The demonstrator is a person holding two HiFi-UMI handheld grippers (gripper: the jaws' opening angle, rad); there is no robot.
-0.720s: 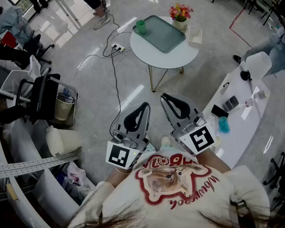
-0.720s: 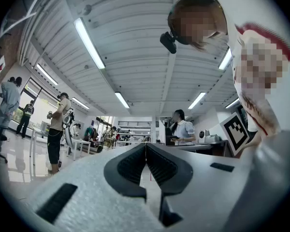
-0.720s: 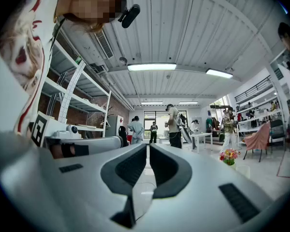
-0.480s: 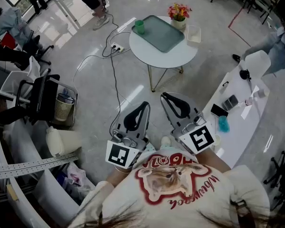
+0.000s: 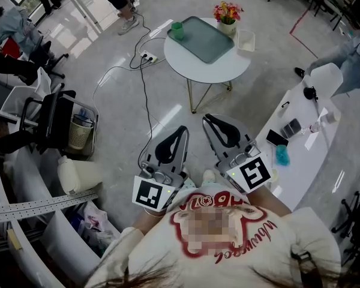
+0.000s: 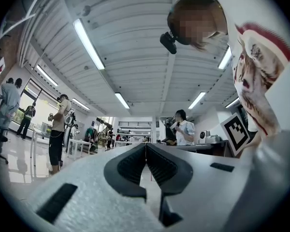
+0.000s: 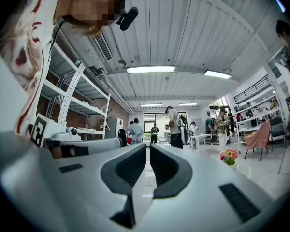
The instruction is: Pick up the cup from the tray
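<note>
The small green cup looked light and rigid, best pinched across its rim; the left gripper and right gripper were closed, empty.

Round white table at top centre. Grey-green tray lies across its middle. Green cup upright on tray's left corner, by table's left edge. Flower pot at table's far edge, just beside tray. White tub at right edge. Left gripper & right gripper low in frame, side by side, jaw tips meeting, nothing btwn them, well apart from table.
</note>
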